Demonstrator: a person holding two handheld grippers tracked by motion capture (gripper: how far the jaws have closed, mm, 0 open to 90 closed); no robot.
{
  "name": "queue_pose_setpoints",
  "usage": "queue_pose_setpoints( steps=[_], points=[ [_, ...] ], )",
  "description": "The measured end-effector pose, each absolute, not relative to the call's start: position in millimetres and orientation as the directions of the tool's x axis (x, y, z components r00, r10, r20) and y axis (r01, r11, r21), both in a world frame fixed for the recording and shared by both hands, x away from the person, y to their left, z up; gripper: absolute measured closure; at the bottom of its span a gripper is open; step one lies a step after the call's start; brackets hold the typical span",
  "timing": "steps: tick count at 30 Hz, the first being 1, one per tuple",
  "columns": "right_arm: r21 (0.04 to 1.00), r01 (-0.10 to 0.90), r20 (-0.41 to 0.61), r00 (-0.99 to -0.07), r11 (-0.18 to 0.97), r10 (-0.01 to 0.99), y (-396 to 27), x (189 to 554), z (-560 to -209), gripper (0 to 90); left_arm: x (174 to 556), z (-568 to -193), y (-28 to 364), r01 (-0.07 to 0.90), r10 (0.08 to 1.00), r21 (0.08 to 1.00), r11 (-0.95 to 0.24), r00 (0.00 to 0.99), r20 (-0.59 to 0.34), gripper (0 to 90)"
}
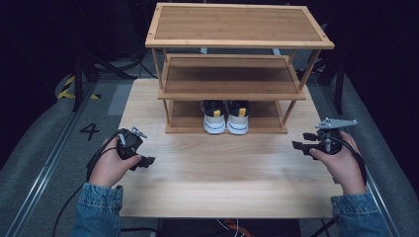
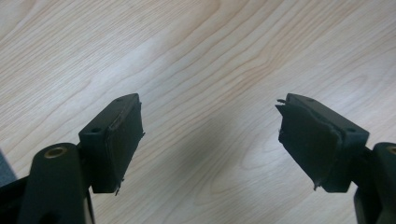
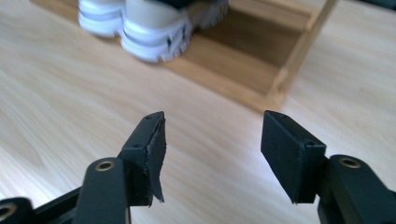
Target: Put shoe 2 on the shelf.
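Both grippers empty, jaws wide: left gripper left-front of wooden rack, right gripper right-front of it. Pair of shoes sits on rack's bottom shelf, on table.

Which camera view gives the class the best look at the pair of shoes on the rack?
The high view: both shoes stand heels outward, side by side on the bottom shelf of the wooden rack. The right gripper view shows the heels blurred and cut off at its top edge. The left gripper view faces bare table.
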State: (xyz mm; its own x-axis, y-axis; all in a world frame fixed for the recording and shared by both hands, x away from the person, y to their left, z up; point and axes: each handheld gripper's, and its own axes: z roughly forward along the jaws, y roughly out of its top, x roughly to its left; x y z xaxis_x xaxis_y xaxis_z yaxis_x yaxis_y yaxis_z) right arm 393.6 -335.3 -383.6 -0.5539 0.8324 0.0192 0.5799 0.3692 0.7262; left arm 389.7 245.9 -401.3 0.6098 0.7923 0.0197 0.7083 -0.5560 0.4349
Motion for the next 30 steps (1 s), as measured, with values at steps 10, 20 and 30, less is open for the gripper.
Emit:
queue_pose_setpoints(
  steps=[10,20,30],
  points=[
    [0.638,0.653,0.036,-0.555,0.409,0.831,-353.5,396.0,-415.1,35.9,394.6,-414.8,252.8,0.744,0.822,0.421,-0.518,0.569,0.005,21.7],
    [0.642,0.665,0.021,-0.511,0.380,0.859,-381.7,398.0,-458.4,36.3,399.6,-423.6,250.4,0.752,0.826,0.414,-0.512,0.563,-0.002,21.3],
    [0.719,0.606,-0.015,-0.476,0.340,0.879,-383.0,401.7,-475.7,32.1,404.3,-431.5,248.9,0.769,0.853,0.444,-0.461,0.521,-0.017,20.9]
  ],
)
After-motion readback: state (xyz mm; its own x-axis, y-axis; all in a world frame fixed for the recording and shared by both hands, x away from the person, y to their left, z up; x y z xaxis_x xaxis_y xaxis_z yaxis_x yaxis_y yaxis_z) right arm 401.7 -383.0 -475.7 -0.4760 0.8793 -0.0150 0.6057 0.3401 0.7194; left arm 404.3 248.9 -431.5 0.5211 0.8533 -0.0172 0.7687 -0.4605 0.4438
